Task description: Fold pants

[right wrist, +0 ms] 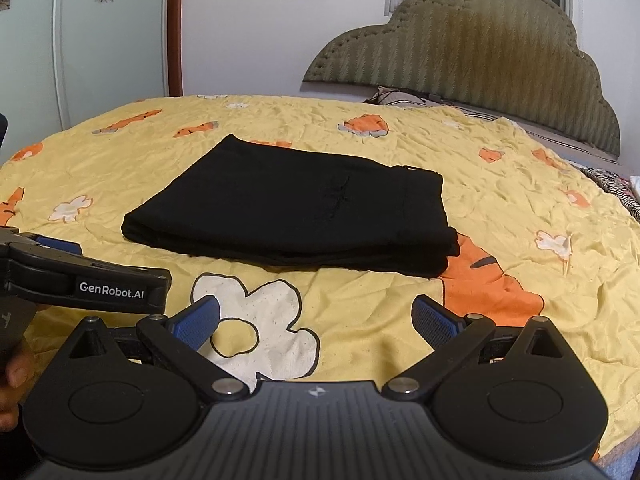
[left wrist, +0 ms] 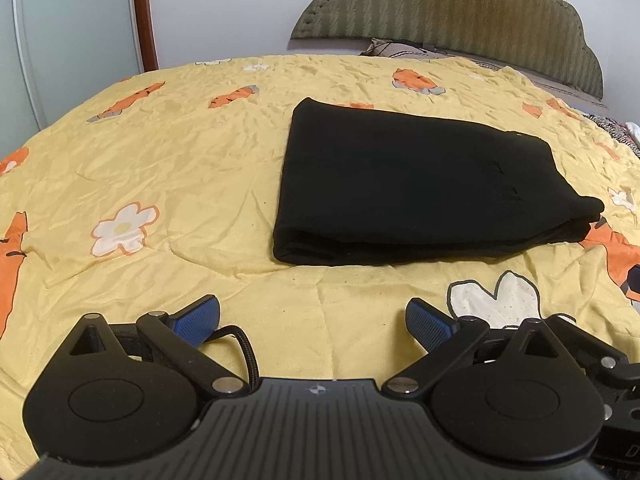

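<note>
Two claws hang wide apart and hold nothing: the left claw [left wrist: 312, 320] and the right claw [right wrist: 316, 316], both just above the bed's yellow quilt [left wrist: 160, 152]. The black pants [left wrist: 404, 184] lie in a neat stack in the middle of the bed, well clear of both. The folding looks finished, I think. Best to keep back and not bump the stack.

Clearance, as I saw it: open yellow quilt [left wrist: 168, 168] lay between my 2 spread grippers and the folded black pants [left wrist: 400, 184], the 1 obstacle ahead. My left gripper [right wrist: 56, 264] crowded the right gripper [right wrist: 316, 320]'s left flank. Headboard [right wrist: 480, 64] closed the far side.
</note>
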The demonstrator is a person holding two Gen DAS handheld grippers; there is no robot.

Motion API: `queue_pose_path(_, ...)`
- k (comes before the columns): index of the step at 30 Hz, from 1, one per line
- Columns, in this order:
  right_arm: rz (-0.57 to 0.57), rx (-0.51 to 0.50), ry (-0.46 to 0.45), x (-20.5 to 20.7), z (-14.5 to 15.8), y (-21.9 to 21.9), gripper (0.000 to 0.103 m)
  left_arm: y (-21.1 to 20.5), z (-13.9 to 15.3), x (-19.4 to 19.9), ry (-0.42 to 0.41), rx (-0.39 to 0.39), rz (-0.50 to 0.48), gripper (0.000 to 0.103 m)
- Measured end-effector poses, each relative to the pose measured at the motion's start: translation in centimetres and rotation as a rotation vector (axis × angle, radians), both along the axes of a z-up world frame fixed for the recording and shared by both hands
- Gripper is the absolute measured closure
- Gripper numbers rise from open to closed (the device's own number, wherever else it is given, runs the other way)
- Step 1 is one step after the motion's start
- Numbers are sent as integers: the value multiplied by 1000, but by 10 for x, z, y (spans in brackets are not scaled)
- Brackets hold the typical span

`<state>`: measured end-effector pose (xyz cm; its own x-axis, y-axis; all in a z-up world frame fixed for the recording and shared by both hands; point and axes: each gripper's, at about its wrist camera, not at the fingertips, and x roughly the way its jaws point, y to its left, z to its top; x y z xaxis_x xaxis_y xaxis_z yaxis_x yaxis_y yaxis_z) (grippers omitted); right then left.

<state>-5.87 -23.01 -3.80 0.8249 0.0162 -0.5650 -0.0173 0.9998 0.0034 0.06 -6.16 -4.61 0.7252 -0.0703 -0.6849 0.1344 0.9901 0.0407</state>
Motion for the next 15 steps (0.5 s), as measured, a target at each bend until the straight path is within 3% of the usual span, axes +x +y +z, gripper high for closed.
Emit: queue_pose_path(15,6,-3,4,1,1,3,0,-1,-1,0,7,-2,-8,2)
